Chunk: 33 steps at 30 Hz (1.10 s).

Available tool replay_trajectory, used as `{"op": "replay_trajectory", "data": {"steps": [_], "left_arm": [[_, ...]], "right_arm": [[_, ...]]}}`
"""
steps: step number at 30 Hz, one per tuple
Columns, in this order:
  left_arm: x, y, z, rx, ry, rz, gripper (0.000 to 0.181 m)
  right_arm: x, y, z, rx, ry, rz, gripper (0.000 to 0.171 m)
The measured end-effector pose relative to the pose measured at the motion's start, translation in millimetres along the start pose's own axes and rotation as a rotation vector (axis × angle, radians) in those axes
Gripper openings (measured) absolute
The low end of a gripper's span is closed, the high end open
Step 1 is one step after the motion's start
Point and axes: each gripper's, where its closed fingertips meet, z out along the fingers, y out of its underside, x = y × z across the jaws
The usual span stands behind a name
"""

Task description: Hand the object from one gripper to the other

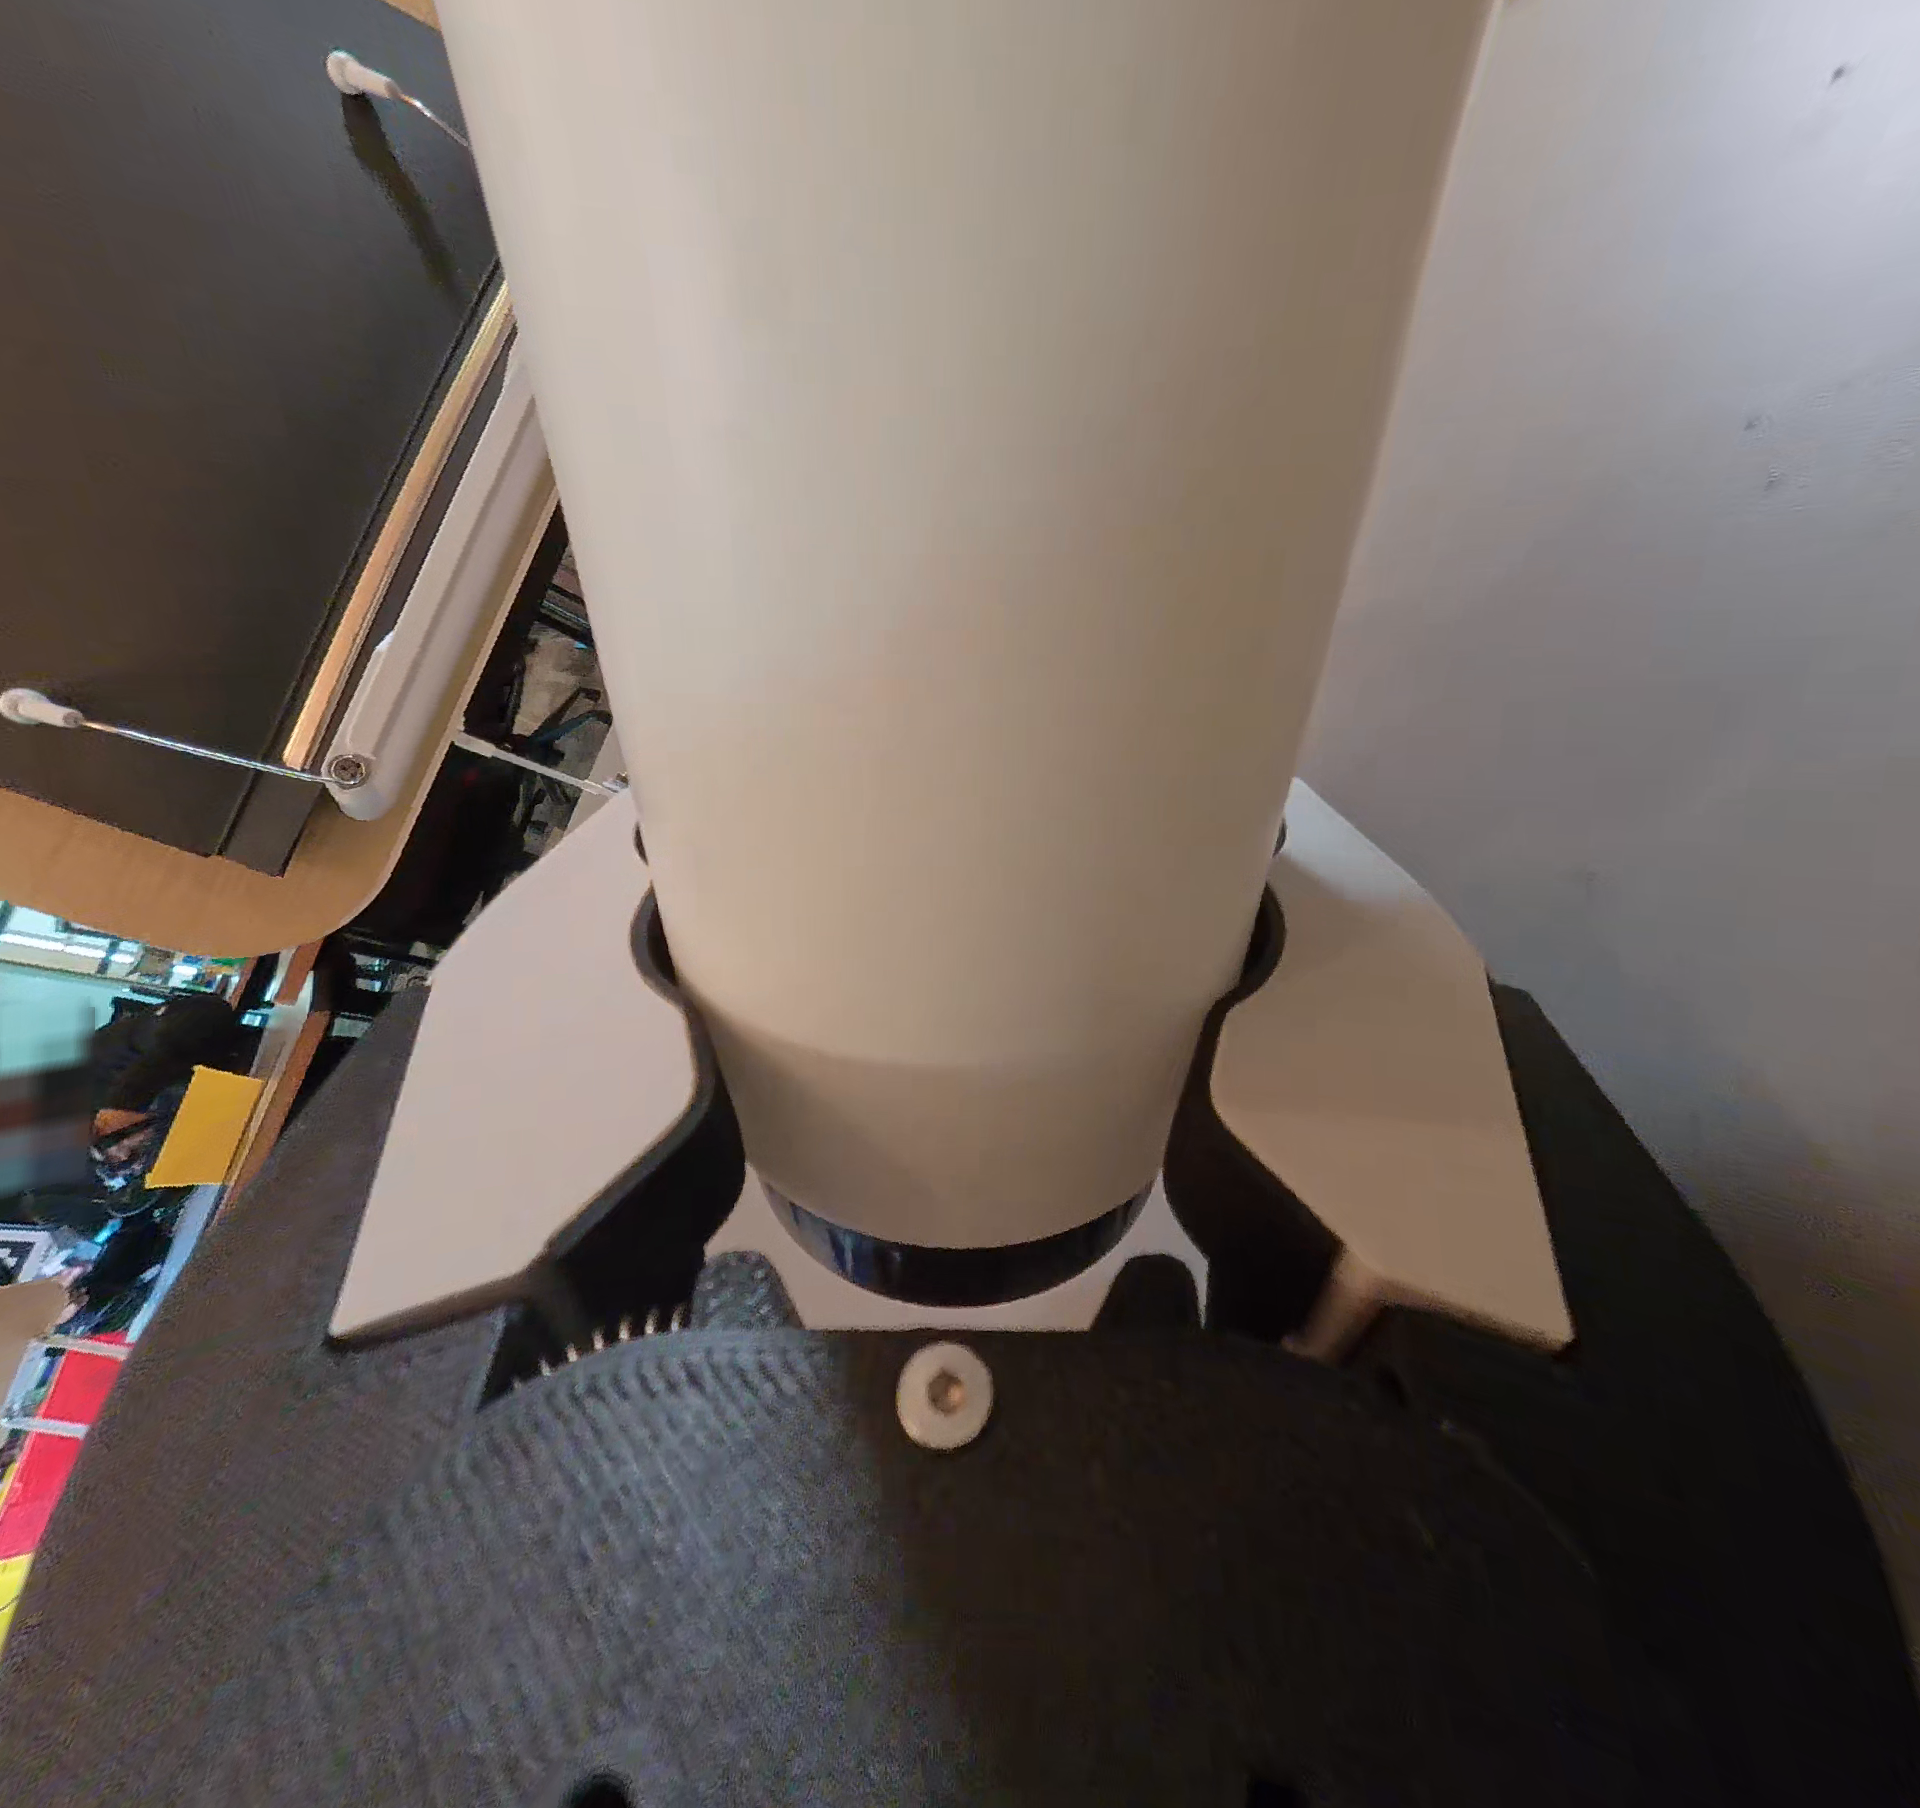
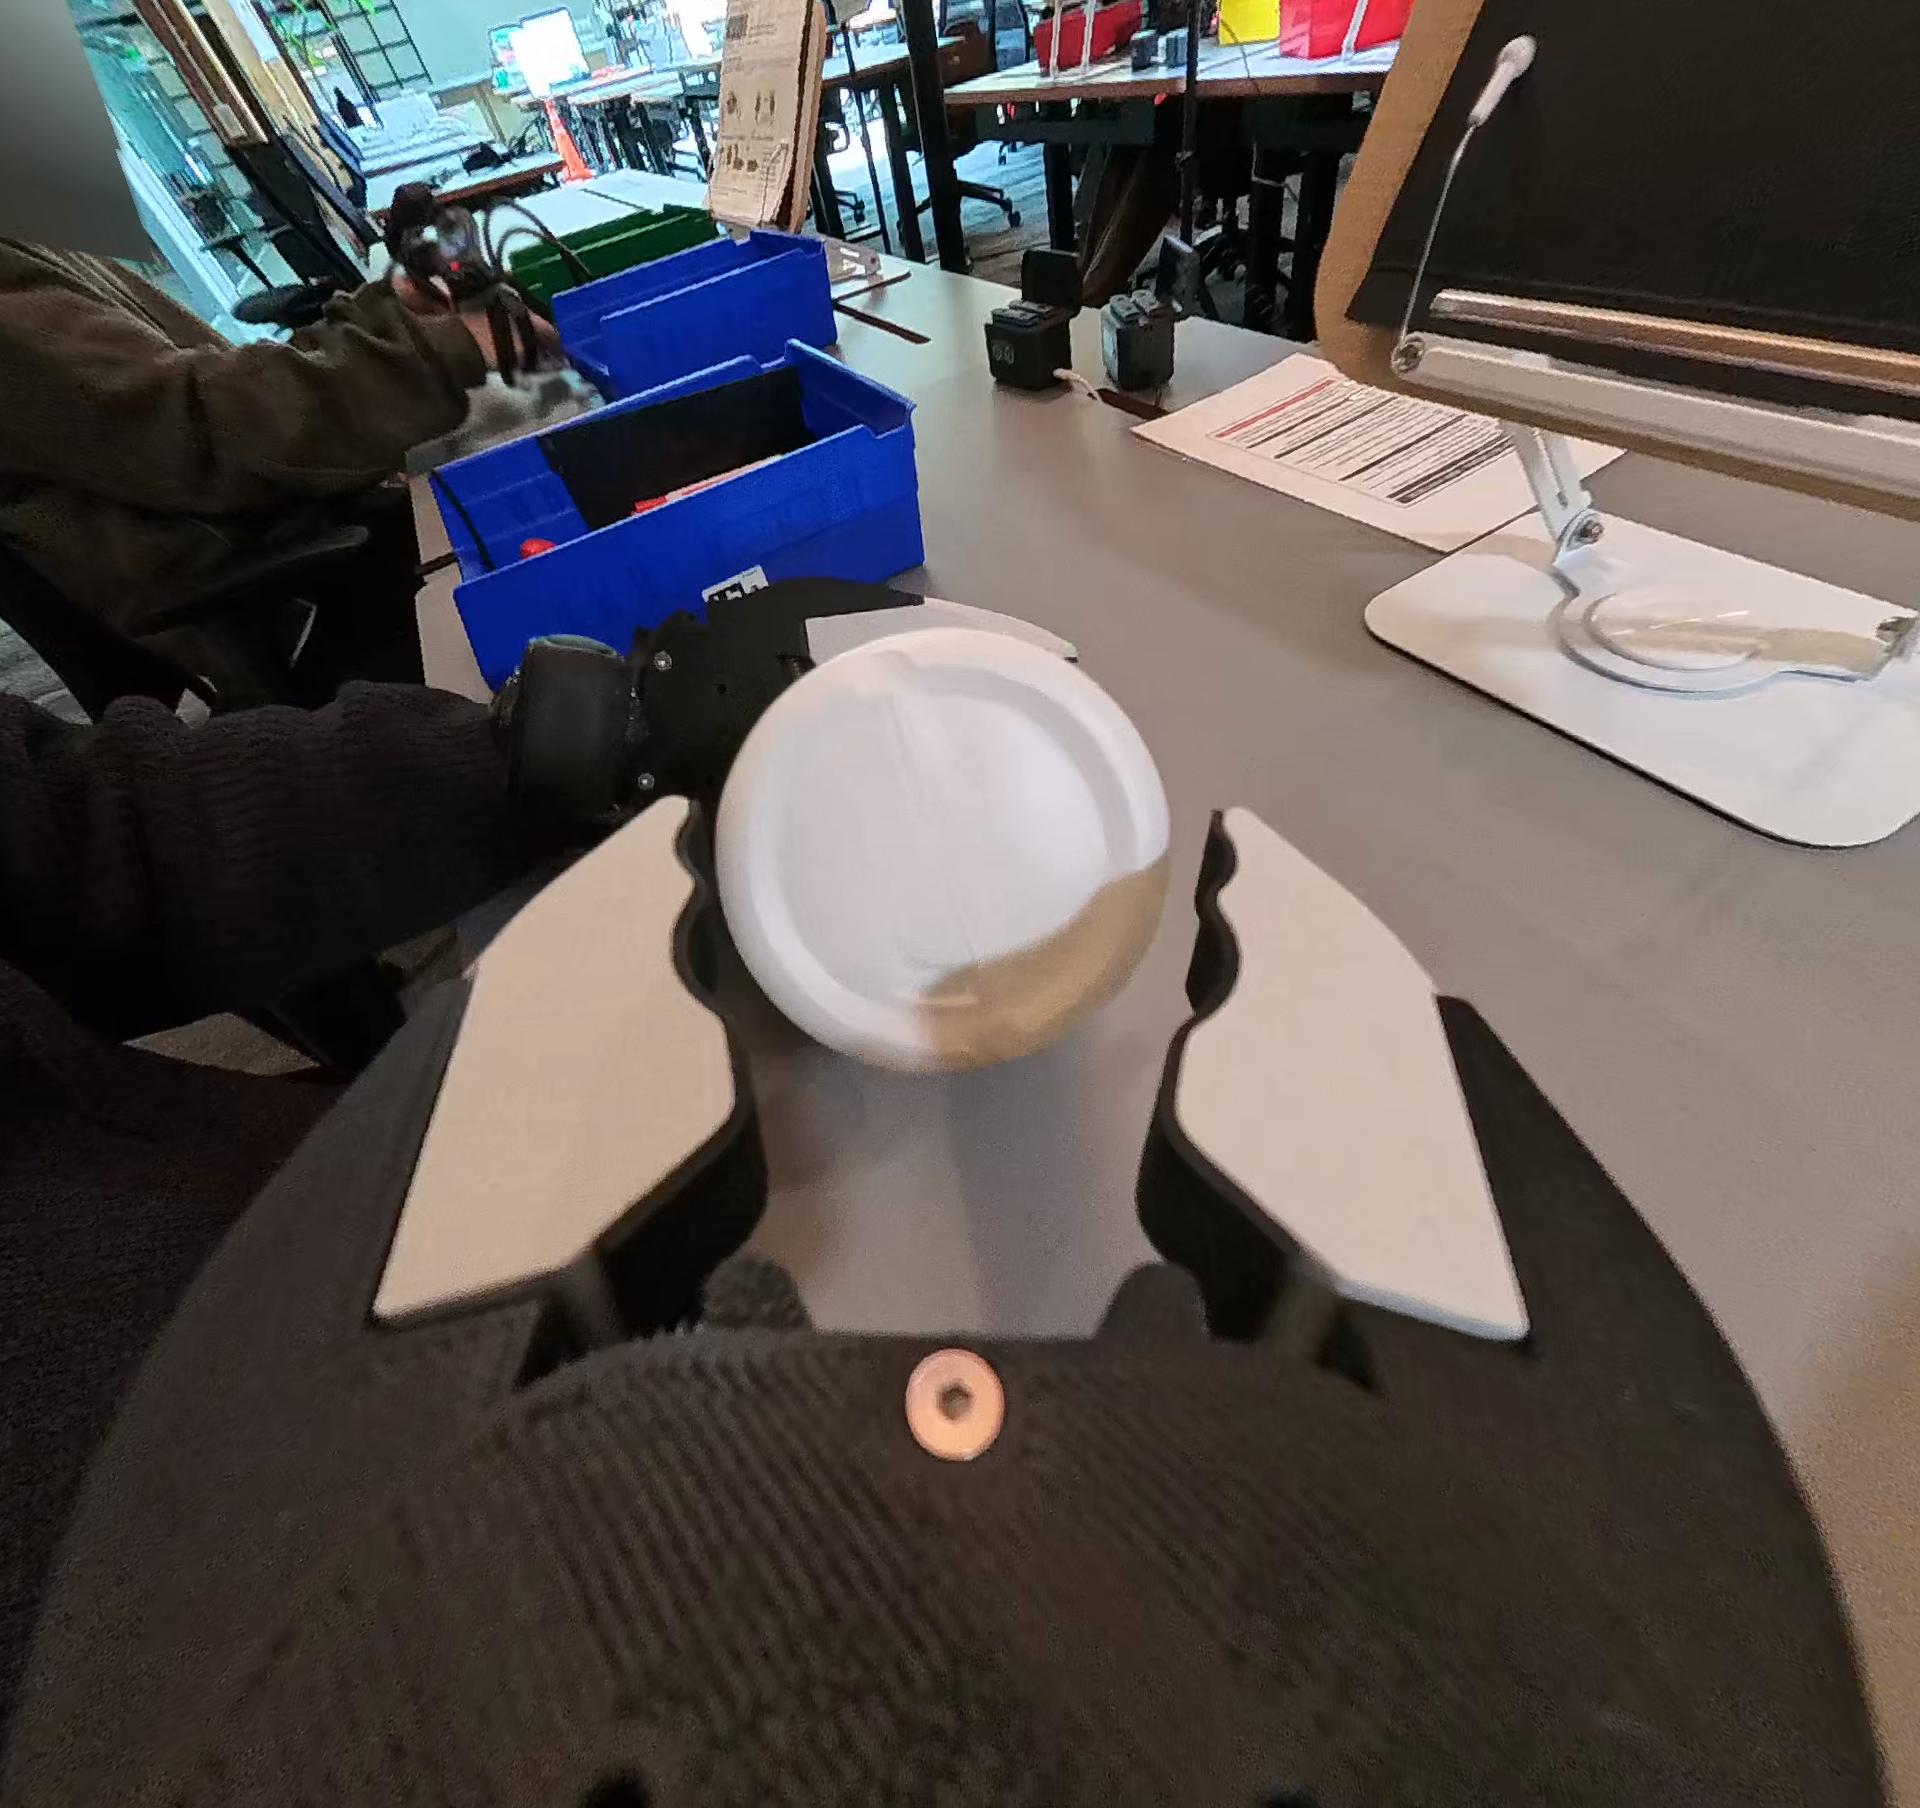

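While the left gripper (image 1: 956,937) clamps the tall white smooth tumbler (image 1: 956,408), its round base (image 2: 940,849) faces the right gripper (image 2: 951,901). That claw's jaws stand spread, flanking the base above the grey table (image 2: 1455,927).

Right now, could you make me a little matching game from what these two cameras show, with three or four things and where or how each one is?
Things:
1. white bottle
2. left gripper
3. right gripper
4. blue bin

States:
A. open, fingers either side of the bottle's end
B. on the grey table, far side
C. shut around the bottle
D. held in the air

Pairs: 1-D, 2-C, 3-A, 4-B
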Motion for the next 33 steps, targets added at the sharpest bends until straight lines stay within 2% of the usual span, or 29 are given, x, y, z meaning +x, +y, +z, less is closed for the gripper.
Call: {"op": "replay_trajectory", "data": {"steps": [2, 13, 15, 19, 24, 29, 33], "left_arm": [[0, 0, 0, -0.007, -0.006, 0.009, 0.107], [5, -2, 1, 0.021, 0.014, -0.007, 0.107], [5, -6, -1, 0.045, 0.003, 0.001, 0.108], [6, -10, -1, 0.056, -0.005, 0.005, 0.119], [5, -14, -4, 0.093, 0.026, -0.060, 0.120], [4, -23, -10, 0.163, 0.058, -0.124, 0.120], [2, -20, -11, 0.159, 0.060, -0.140, 0.120]], "right_arm": [[-1, 3, 2, -0.018, 0.013, -0.023, 0.086], [1, 1, 2, -0.003, 0.025, -0.006, 0.086], [6, -4, -2, 0.032, 0.030, 0.017, 0.086], [21, -13, -14, 0.091, 0.052, 0.070, 0.085], [32, -24, -27, 0.140, 0.046, 0.130, 0.085], [39, -46, -43, 0.163, 0.106, 0.061, 0.085], [41, -66, -49, 0.163, 0.136, 0.010, 0.084]]}}
